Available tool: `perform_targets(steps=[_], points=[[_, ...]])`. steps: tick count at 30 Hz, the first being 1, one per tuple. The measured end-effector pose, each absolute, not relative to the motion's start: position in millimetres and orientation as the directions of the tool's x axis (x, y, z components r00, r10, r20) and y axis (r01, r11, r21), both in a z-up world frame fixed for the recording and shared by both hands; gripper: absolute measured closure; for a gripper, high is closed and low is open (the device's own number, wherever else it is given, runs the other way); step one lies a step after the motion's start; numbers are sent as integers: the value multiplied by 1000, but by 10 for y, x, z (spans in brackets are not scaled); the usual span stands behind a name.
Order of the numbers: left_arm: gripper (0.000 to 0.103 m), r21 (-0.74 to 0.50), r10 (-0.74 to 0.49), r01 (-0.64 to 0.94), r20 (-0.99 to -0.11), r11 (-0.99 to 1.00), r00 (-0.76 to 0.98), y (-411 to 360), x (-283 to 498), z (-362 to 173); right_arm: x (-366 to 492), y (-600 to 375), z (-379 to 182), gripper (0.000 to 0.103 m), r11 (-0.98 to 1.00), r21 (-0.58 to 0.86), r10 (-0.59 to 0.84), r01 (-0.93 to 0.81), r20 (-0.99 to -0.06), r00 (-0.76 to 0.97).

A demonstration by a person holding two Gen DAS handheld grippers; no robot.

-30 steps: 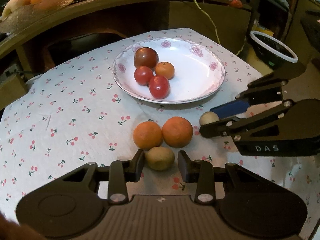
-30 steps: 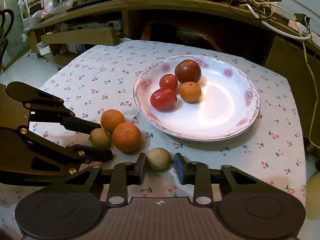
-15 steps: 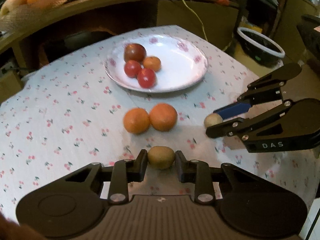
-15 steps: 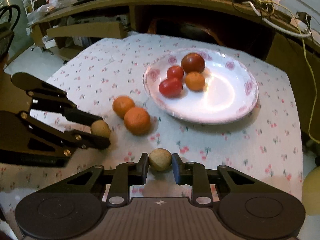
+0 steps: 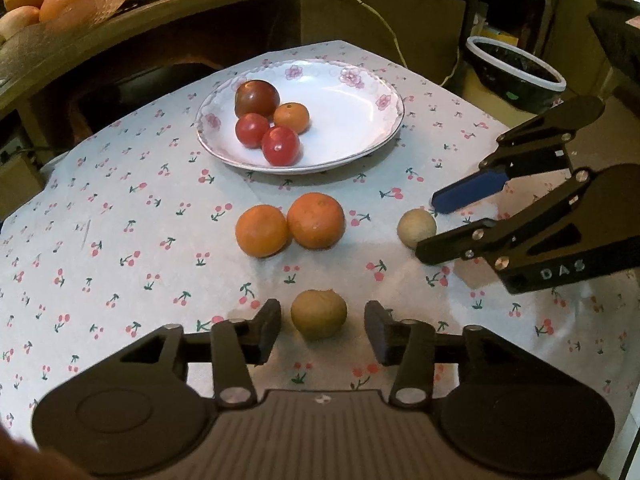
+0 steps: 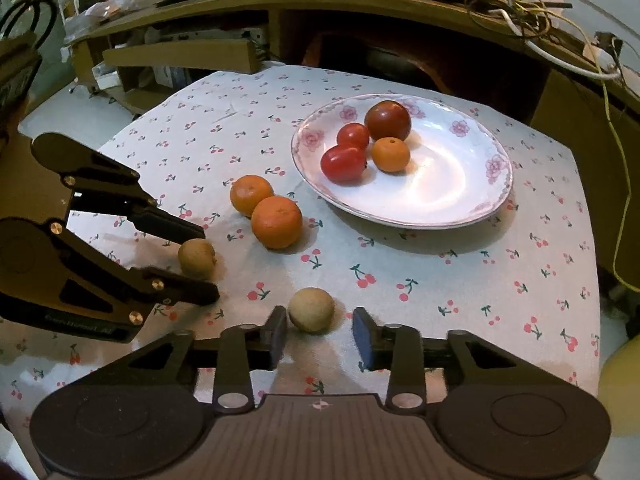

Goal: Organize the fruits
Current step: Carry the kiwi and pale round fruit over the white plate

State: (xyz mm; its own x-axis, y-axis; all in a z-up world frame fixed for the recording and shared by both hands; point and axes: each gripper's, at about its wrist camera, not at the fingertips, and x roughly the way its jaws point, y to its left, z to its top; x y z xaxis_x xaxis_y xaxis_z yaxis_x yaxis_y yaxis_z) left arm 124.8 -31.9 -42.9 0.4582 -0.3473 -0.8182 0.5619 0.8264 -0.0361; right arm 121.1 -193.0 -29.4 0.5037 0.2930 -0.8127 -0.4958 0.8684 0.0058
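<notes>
Claws have both just been opening: left claw (image 5: 322, 326) brackets brown fruit (image 5: 319, 314), right claw (image 6: 320, 334) brackets pale fruit (image 6: 311, 309), neither gripped.

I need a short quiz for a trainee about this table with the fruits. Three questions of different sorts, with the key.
1. How many fruits lie on the plate?
2. True or false: the left tongs press on the brown fruit.
3. The two oranges on the cloth: A) touch each other, B) lie far apart, C) lie on the plate.

Key: 1. Four: a dark tomato, two red tomatoes and a small orange. 2. False; the jaws have just opened, with gaps on both sides. 3. A.
</notes>
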Motion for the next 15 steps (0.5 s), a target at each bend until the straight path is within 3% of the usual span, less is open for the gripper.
perform_targets(steps=[15], points=[[48,-47,-348,545,-815,837,463,-293,1252,-421,1254,-1817,-328,61,871,35,311,-491,-812,494]])
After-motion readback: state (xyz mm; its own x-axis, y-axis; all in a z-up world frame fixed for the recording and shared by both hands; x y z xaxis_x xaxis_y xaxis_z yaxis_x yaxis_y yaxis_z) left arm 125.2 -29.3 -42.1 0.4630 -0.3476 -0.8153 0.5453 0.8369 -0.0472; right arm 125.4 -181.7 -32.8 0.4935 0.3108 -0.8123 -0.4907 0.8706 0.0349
